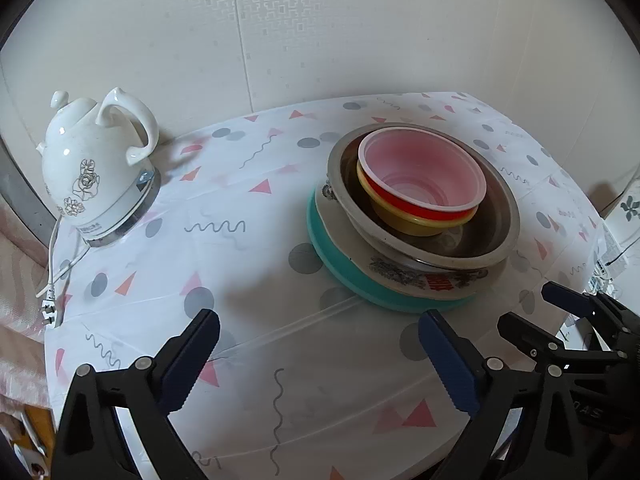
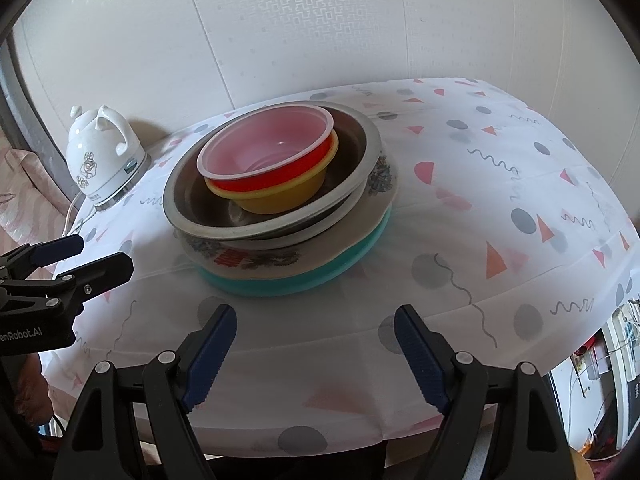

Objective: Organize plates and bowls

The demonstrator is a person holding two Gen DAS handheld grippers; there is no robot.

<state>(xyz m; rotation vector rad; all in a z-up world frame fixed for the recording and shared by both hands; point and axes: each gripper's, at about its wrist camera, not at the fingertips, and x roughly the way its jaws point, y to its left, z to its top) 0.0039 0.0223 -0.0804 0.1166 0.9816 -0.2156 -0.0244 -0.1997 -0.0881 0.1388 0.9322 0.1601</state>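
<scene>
Behind stack (image 1: 416, 216), far left: white kettle (image 1: 96, 168) w/ cord; both grippers (image 1: 320, 354) (image 2: 316, 350) released, nothing blocking

Both wrist views look steeply down, close, sharing the stacked dishes (image 1: 416, 216) and kettle (image 2: 105, 152).

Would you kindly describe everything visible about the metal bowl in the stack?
The metal bowl is wide and shallow, of dull grey steel with a flat rolled rim. It sits upright but slightly tilted on the patterned white plate, which lies on a teal plate. Nested inside it are a yellow bowl and a red bowl.
</scene>
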